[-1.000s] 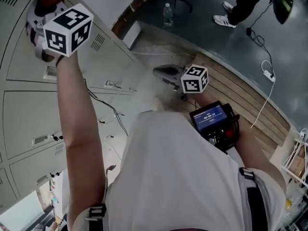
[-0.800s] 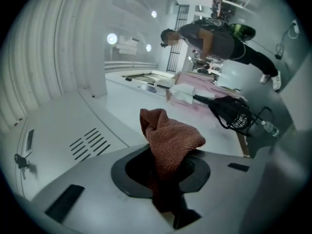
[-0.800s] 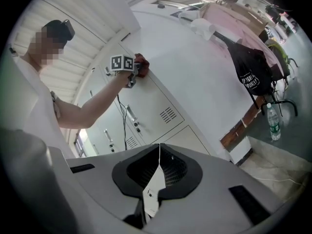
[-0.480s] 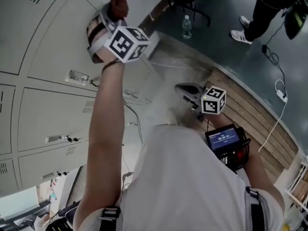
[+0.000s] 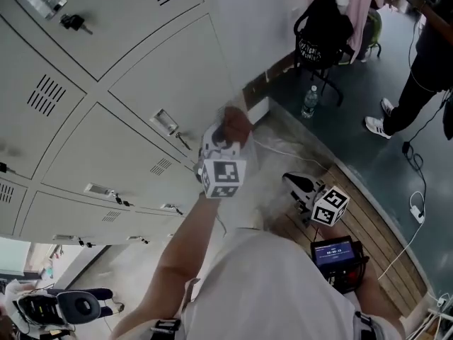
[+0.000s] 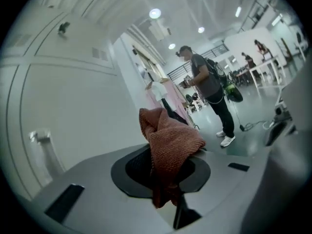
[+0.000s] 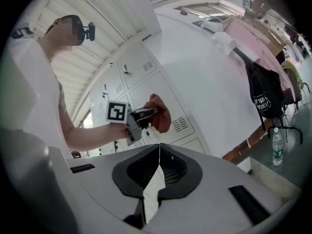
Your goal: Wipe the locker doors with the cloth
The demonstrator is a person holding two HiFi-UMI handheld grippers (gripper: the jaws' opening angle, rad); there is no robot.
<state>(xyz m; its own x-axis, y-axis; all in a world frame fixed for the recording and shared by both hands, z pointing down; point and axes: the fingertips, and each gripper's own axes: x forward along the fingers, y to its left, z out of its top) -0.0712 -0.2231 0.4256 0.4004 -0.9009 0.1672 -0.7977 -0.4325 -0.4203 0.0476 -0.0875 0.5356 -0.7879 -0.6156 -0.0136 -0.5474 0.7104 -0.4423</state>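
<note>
A rust-red cloth (image 6: 168, 145) is bunched between the jaws of my left gripper (image 6: 165, 179), which is shut on it. In the head view the left gripper (image 5: 225, 142) holds the cloth (image 5: 236, 123) by the right edge of a pale grey locker door (image 5: 163, 83). In the right gripper view the cloth (image 7: 160, 112) sits close to the locker door (image 7: 161, 89), above its vent slots; contact cannot be told. My right gripper (image 7: 157, 172) hangs lower, near my waist (image 5: 301, 190), jaws shut with nothing between them.
The lockers (image 5: 64, 105) carry handles (image 5: 164, 121), vents and keys. A white wall (image 5: 244, 20) runs right of them. On the floor stand a water bottle (image 5: 309, 99) and a chair with a black bag (image 5: 324, 27). A person (image 5: 417, 69) stands at far right; cables (image 5: 414, 211) lie on the floor.
My left gripper with the cloth has travelled across the locker face from one door toward the right-hand edge of the bank. My head has tilted up. The right gripper stayed low.
</note>
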